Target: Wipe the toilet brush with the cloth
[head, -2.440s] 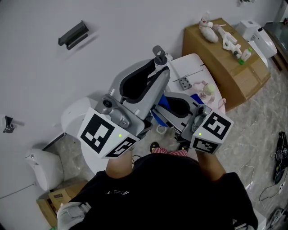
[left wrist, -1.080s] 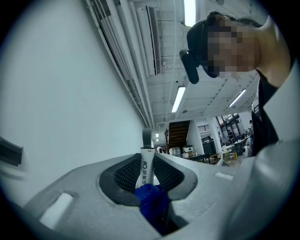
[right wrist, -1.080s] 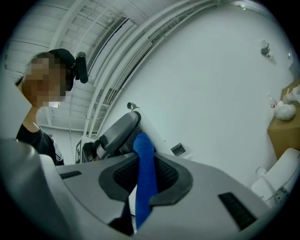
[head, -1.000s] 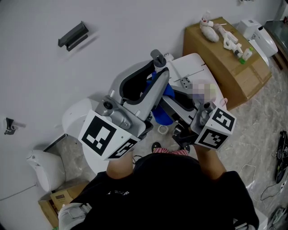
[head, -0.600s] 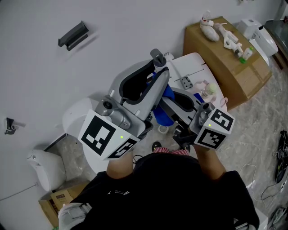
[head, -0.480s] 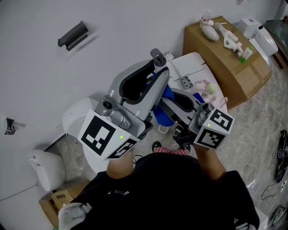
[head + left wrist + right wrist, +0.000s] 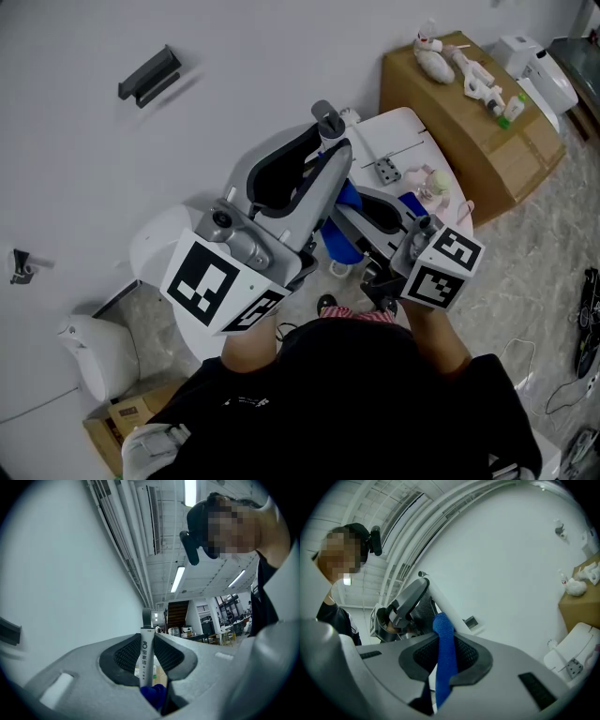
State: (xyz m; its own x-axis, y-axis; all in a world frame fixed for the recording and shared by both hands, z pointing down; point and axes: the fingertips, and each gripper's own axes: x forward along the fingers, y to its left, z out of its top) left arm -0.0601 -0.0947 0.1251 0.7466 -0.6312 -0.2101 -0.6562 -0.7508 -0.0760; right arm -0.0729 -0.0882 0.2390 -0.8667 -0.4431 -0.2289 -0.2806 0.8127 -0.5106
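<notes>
Since the first frame the blue cloth has come up beside the brush handle, and the right gripper's marker cube has shifted only slightly.

Clamped in the left gripper, the toilet brush stands upright between the jaws in the left gripper view, its long axis running from a grey looped tip at the top down toward the cloth. From the head view that grey tip pokes out past the jaw tips toward the wall. The brush's other end is hidden. On the white handle a round logo sits above the characters 宝家洁.

Closed on the cloth, the right gripper holds it as a narrow strip rising between the jaws, and the strip's top lies just beside the white handle.

At upper right, a closed cardboard box carries a white plush toy and a small green-capped bottle on its top. What it holds cannot be seen.
</notes>
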